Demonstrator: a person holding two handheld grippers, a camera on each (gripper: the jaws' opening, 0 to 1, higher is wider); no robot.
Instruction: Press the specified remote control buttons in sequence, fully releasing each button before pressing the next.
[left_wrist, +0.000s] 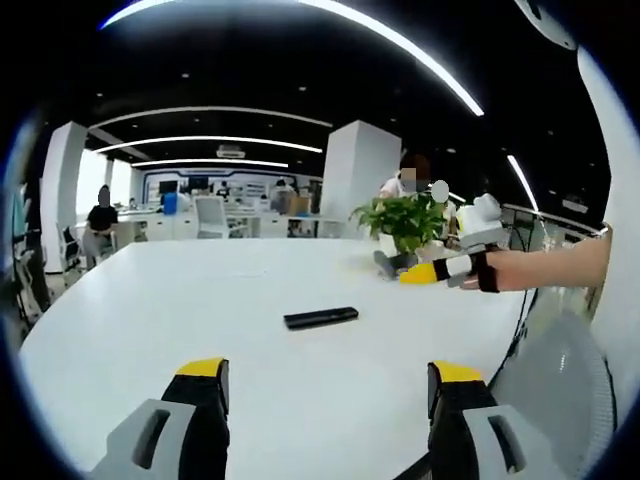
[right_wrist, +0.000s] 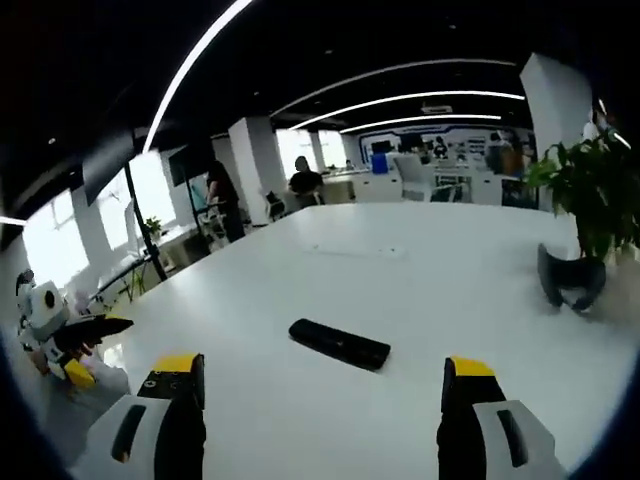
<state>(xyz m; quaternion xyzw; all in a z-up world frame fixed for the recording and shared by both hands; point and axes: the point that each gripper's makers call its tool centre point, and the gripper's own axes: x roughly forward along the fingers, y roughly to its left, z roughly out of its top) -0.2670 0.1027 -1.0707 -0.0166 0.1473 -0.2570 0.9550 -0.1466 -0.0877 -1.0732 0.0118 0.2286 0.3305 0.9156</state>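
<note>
Remote (left_wrist: 321, 318) flat on table (left_wrist: 150, 330), long axis crosswise; both grippers' jaws apart.

The slim black remote control (left_wrist: 321, 318) (right_wrist: 339, 344) lies on the wide white table (left_wrist: 200, 300) (right_wrist: 420, 260), ahead of both grippers' jaws (spread apart), with the leafy green potted plant (left_wrist: 405, 225) (right_wrist: 590, 195) far right.

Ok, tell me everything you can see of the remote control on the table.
The remote control is a slim black bar, plastic by its look, lying flat on the white table. Its buttons are too small to make out. It lies ahead of both open tools, between their lines of sight, and nothing touches it. The left gripper view shows it side-on.
</note>
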